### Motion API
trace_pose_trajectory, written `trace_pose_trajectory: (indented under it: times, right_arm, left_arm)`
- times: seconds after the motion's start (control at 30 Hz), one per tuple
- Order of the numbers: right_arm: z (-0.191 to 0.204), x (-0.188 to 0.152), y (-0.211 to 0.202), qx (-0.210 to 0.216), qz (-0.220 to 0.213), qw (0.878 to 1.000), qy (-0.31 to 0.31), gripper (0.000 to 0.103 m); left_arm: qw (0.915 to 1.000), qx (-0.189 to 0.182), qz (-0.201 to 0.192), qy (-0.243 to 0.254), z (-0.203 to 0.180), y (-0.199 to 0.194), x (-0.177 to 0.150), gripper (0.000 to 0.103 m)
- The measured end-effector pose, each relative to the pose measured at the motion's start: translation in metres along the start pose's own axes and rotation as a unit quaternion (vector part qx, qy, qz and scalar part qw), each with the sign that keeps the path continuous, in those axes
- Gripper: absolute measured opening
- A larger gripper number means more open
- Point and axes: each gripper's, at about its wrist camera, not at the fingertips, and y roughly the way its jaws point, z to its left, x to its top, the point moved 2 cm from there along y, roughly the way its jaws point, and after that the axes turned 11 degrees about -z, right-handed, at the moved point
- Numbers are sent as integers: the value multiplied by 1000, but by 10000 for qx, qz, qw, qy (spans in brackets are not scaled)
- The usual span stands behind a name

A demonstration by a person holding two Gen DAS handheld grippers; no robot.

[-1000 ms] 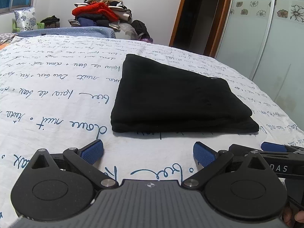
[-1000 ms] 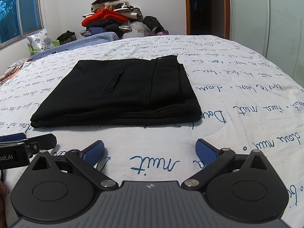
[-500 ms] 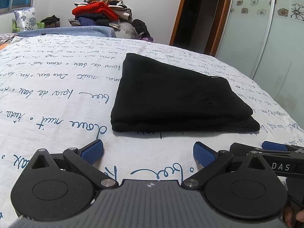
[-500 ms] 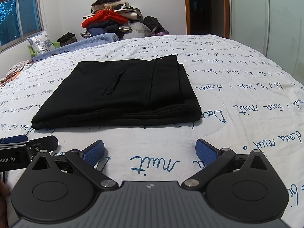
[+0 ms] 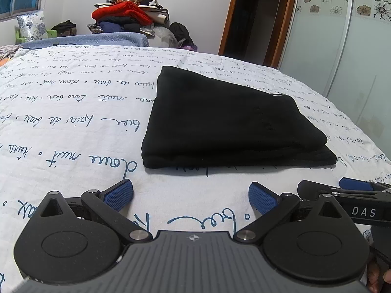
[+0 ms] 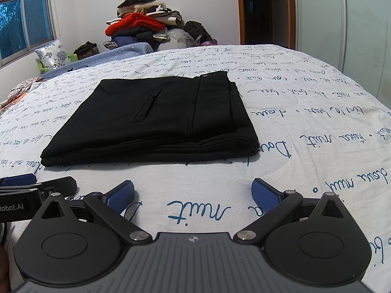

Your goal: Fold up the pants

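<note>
Black pants (image 5: 227, 122) lie folded into a flat rectangle on the white bedspread (image 5: 73, 122); they also show in the right wrist view (image 6: 156, 119), with a pocket slit on top. My left gripper (image 5: 190, 195) is open and empty, just short of the pants' near edge. My right gripper (image 6: 193, 194) is open and empty, also just short of the near edge. Each gripper shows at the side of the other's view.
The bedspread (image 6: 317, 112) has blue handwriting print. A pile of clothes (image 5: 127, 17) sits beyond the bed's far end. A doorway (image 5: 254, 19) and glass wardrobe doors (image 5: 354, 48) stand at right. A window (image 6: 24, 24) and pillow (image 6: 51, 56) are at left.
Both grippers have drifted slightly, staying open and empty; the pants have not moved.
</note>
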Motion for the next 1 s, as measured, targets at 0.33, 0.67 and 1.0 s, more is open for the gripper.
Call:
trace_pose_trajectory:
  times: [0.33,0.67,1.0]
  right_arm:
    - [0,0,0,2,-1,10000,4,103]
    - [0,0,-1,18,-19,10000,32,103]
    - [0,0,-2,22,-26,10000,44,103]
  left_arm:
    - [10000,-2,1,-5,0,0,0,102]
    - [10000,2,3,-1,0,1,0,102]
    - [10000,-1,2,-3,0,1,0,102]
